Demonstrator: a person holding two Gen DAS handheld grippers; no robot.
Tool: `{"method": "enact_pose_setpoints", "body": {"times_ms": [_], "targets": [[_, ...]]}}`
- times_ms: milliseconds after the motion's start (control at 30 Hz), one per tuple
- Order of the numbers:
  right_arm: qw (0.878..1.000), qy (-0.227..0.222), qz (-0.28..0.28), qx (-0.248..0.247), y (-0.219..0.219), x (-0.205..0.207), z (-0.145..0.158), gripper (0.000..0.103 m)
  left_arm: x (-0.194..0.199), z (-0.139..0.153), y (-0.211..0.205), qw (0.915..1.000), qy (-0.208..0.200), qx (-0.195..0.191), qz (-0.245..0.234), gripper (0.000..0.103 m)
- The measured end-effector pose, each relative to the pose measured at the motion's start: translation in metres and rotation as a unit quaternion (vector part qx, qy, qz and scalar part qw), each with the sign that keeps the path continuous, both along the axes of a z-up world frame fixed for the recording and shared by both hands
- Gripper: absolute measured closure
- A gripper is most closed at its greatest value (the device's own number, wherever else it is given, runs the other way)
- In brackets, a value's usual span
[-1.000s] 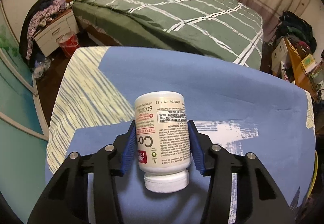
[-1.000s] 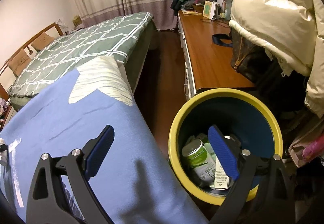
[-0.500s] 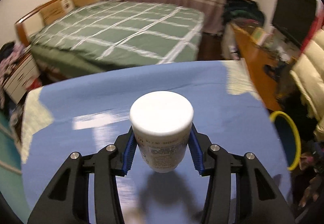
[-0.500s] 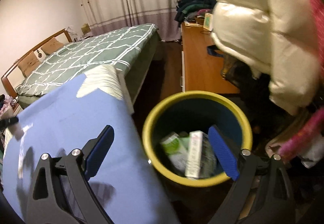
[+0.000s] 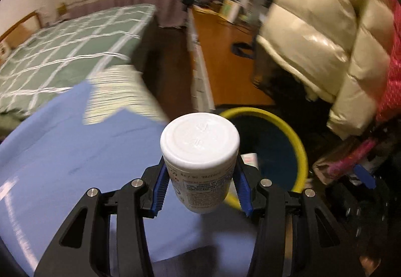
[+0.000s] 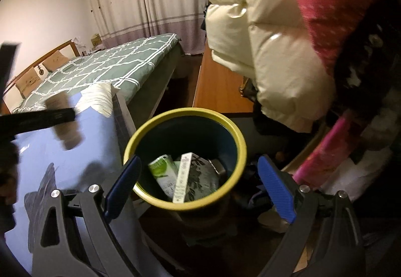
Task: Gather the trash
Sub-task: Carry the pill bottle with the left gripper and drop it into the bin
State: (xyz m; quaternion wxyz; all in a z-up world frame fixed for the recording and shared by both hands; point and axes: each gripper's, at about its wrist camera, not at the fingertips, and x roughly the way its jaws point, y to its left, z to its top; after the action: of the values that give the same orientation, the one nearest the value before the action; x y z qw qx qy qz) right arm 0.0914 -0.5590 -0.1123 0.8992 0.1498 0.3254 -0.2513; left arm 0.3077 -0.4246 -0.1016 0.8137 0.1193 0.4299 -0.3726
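Observation:
A white pill bottle with a printed label is clamped between the blue pads of my left gripper, its flat end facing the camera. It hangs above the right edge of the blue-covered table, close to the yellow-rimmed dark bin. In the right wrist view the bottle shows as a blur at the left. My right gripper stands open above the bin, nothing between its fingers. Inside the bin lie a green carton and a long white box.
A bed with a green checked cover stands behind the table. A wooden desk runs along the right wall. A cream puffer jacket and a pink garment hang close over the bin.
My left gripper has swung right across the table with the bottle, towards the bin, and rolled so the bottle's flat end faces the camera. My right gripper has drifted over the bin.

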Motion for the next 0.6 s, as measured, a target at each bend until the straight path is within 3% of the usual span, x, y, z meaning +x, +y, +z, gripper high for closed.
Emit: {"method": "enact_pose_setpoints", "body": {"times_ms": [133, 367, 400, 433, 467, 500, 600], "targets": [[1.0, 0.006, -0.005, -0.002, -0.008, -0.014, -0.001, 0.014, -0.012, -0.021, -0.061, 0.9991, 0.018, 0.014, -0.035, 0.056], [1.0, 0.012, -0.014, -0.004, -0.018, -0.031, -0.003, 0.013, -0.017, -0.059, -0.105, 0.997, 0.045, 0.045, -0.045, 0.056], [1.0, 0.013, -0.014, -0.003, -0.018, -0.033, -0.004, 0.013, -0.019, -0.062, -0.107, 0.9969, 0.047, 0.047, -0.043, 0.051], [1.0, 0.014, -0.013, -0.003, -0.017, -0.034, -0.004, 0.013, -0.021, -0.063, -0.106, 0.997, 0.045, 0.049, -0.04, 0.027], [1.0, 0.014, -0.011, -0.002, -0.016, -0.036, -0.005, 0.013, -0.023, -0.063, -0.1, 0.9977, 0.038, 0.045, -0.036, 0.016], [1.0, 0.014, -0.01, -0.001, -0.015, -0.037, -0.005, 0.013, -0.024, -0.059, -0.092, 0.9984, 0.027, 0.038, -0.031, 0.01], [1.0, 0.01, -0.004, -0.003, -0.01, -0.037, 0.001, 0.013, -0.031, -0.041, -0.064, 0.9995, 0.002, 0.022, -0.023, 0.01]]}}
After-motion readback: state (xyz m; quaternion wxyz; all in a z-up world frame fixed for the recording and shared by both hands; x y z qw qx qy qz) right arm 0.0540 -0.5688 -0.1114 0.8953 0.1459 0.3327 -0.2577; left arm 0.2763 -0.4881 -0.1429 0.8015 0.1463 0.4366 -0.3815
